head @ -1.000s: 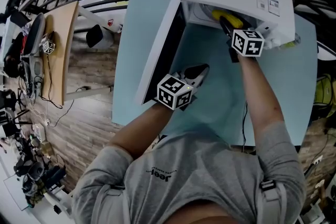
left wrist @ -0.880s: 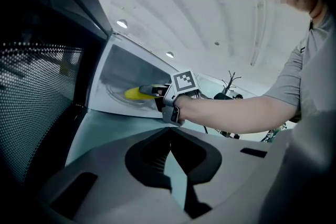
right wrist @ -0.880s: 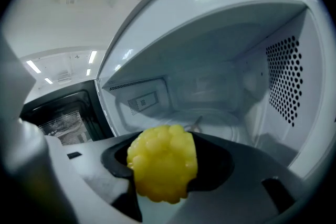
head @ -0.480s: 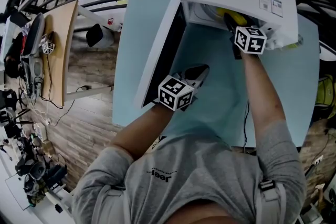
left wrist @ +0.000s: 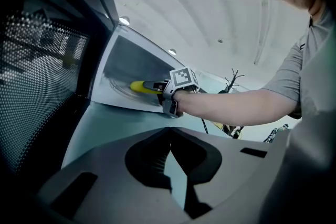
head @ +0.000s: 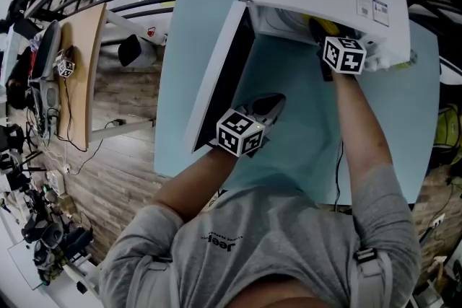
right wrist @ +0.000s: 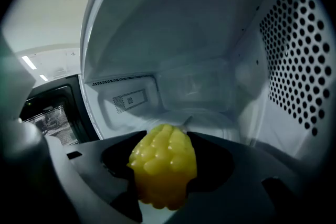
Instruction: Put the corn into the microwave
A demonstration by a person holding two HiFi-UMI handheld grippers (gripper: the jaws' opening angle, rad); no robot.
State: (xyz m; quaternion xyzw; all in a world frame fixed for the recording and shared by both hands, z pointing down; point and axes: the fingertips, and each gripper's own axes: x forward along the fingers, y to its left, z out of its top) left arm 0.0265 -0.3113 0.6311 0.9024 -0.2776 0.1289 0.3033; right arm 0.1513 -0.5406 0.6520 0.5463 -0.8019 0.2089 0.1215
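The right tongs (right wrist: 164, 152) are clamping the corn (right wrist: 160, 176) by one end and holding it inside the open microwave (right wrist: 210, 34), over the glass turntable (right wrist: 210, 113). The left tongs (left wrist: 170, 148) are hovering clenched and empty above the tabletop (head: 289, 97), beside the open door (head: 216, 76). As I judge it, the corn is wanting lowering until it is lying near the turntable's middle before the tongs are easing apart, lest it roll doorward. The cavity is showing nothing else inside.

Grey short-sleeved T-shirt (head: 289, 227) (dark chest lettering); left gripper (head: 267, 104), right gripper (head: 316, 29) bear black-and-white marker cubes.
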